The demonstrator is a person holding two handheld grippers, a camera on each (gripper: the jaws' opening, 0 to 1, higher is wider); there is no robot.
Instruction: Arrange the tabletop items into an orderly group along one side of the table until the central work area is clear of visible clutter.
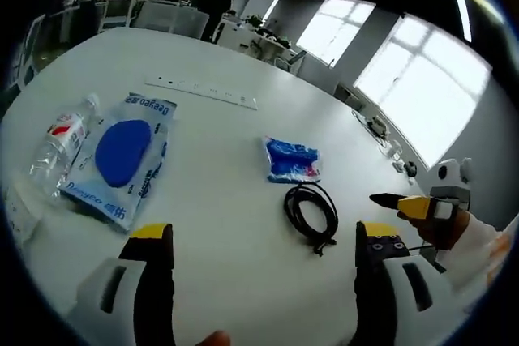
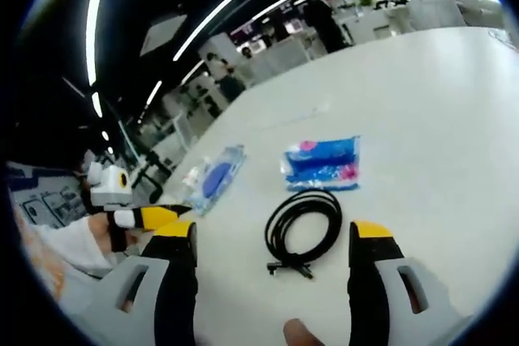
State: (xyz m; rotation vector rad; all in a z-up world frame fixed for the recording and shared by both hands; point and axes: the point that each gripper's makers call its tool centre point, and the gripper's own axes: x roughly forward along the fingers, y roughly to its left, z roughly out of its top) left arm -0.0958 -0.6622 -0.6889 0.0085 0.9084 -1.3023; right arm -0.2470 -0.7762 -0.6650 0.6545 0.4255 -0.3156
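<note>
- On the white counter (image 1: pixel 243 224), a coiled black cable (image 1: pixel 310 215) lay at the centre, the landmark for everything else.
- Just beyond the cable sat a blue tissue pack (image 1: pixel 292 160); well to its left lay a flat packet with a blue disc (image 1: pixel 122 155) and, touching it, a water bottle (image 1: pixel 61 139).
- A white power strip (image 1: pixel 201 91) stretched far behind the cable.
- Left gripper (image 1: pixel 263 241) hovered near the cable, jaws wide apart, empty.
- Right gripper (image 2: pixel 272 237) did likewise.
</note>
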